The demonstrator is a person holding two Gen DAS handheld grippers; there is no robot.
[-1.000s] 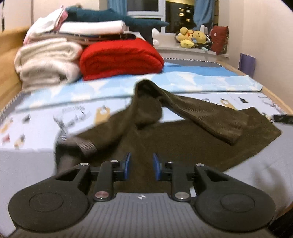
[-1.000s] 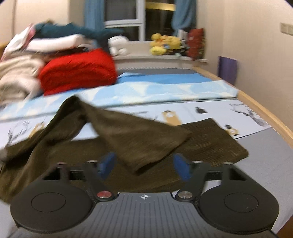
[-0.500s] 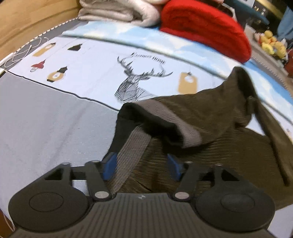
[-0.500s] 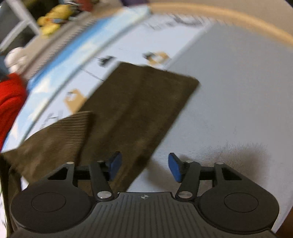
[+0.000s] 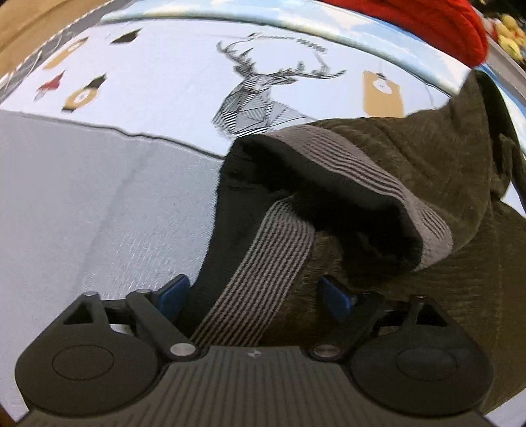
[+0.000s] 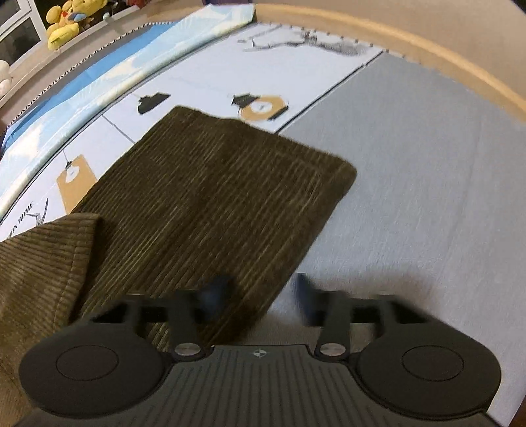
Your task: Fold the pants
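Note:
Olive-brown corduroy pants (image 5: 427, 170) lie on the bed, their grey striped waistband (image 5: 361, 164) rumpled open over a black lining. My left gripper (image 5: 254, 295) points down at that waist end. Its jaws are opening, and a strip of waistband and lining lies loosely between the blue pads (image 5: 172, 294). In the right wrist view one pant leg (image 6: 213, 184) lies flat with its hem to the right, and the other leg (image 6: 39, 256) is folded over at the left. My right gripper (image 6: 259, 292) is blurred and closing over that leg's near edge, one finger over the cloth, the other over the sheet.
The bed sheet (image 5: 82, 203) is grey near me and pale blue with printed tags and a deer farther off. A red folded blanket (image 5: 427, 23) sits at the far end. A wooden bed rim (image 6: 427, 49) curves along the right. Yellow plush toys (image 6: 62, 23) sit by the window.
Both grippers have dropped and tipped down towards the bed. The left one moved over the waistband and its jaws spread wider. The right one moved to the leg's edge and its jaws narrowed.

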